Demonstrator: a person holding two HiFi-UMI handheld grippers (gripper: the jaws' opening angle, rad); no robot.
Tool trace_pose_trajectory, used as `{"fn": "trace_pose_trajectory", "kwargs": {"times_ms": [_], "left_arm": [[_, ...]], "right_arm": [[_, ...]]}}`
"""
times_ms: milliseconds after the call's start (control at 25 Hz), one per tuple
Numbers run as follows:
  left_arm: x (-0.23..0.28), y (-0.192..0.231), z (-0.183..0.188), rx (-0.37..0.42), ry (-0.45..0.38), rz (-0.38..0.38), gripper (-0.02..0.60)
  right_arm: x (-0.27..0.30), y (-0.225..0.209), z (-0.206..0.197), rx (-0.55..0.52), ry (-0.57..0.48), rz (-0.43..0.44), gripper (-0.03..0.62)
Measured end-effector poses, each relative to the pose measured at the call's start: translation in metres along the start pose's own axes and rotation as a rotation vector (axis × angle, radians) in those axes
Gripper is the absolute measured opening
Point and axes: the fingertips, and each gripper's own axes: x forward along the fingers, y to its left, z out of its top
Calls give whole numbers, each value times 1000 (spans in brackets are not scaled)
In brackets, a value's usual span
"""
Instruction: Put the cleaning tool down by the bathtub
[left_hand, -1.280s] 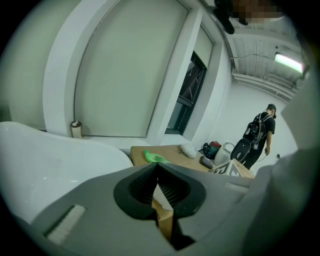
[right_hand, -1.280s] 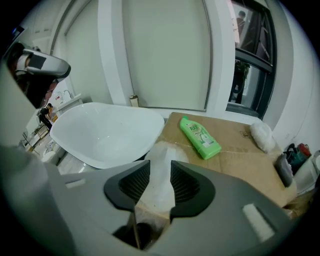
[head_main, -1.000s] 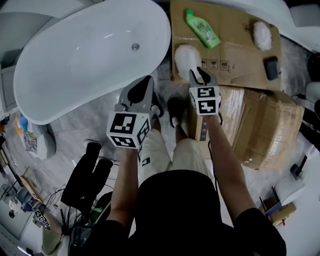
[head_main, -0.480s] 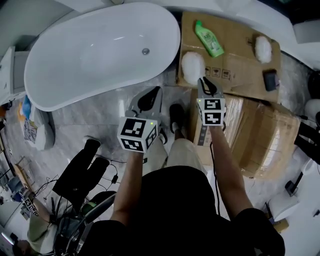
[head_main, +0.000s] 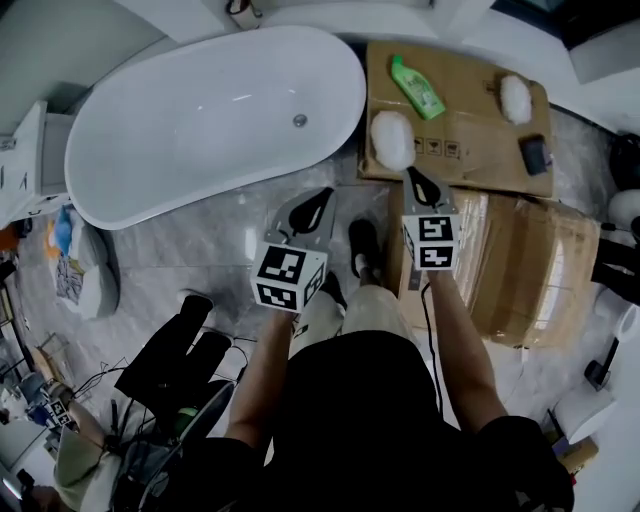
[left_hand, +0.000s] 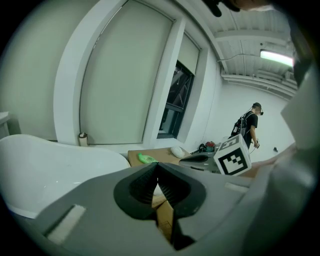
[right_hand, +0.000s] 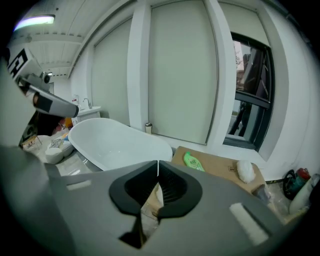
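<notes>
The left claw (head_main: 320, 198) is pinched together with nothing in it, above the grey floor (head_main: 200, 250) near the tub's side. The right claw (head_main: 413, 176), level with it, is closing and is down to a sliver, with nothing between the jaws. Its tip points at a white puff (head_main: 392, 140) just ahead, and whether they touch cannot be told. The puff lies free on the near corner of a cardboard sheet (head_main: 470, 125), just beside the tub (head_main: 200, 120). A brown box (head_main: 520, 265) sits on the floor right of the right claw. Further back on the sheet are a black item (head_main: 534, 154), a green bottle (head_main: 417, 87) lying flat, and a second puff (head_main: 514, 98).
</notes>
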Motion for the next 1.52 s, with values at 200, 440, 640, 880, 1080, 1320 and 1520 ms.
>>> {"fn": "trace_pose_trajectory", "kwargs": {"times_ms": [200,440,640,880,1080,1320,1520], "left_arm": [[-46,-1,4,13,-42,24,-2],[-100,-5,19,28,-128,46,-2],[-142,-21,27,36,-185,41,-2],[-184,-47,33,47,-246,29,-2],[-218,-60,33,67,-278,25,-2],[-242,-66,32,79,-300,12,-2],[-257,-72,22,82,-308,6,-2]], "right_arm": [[-50,32,29,0,-86,-3,12],[-109,74,56,-13,-185,7,9],[-158,105,80,-27,-264,29,9],[-215,141,94,-36,-351,64,9],[-249,172,93,-44,-390,91,9],[-274,189,99,-56,-425,97,9],[-291,199,95,-64,-440,93,8]]}}
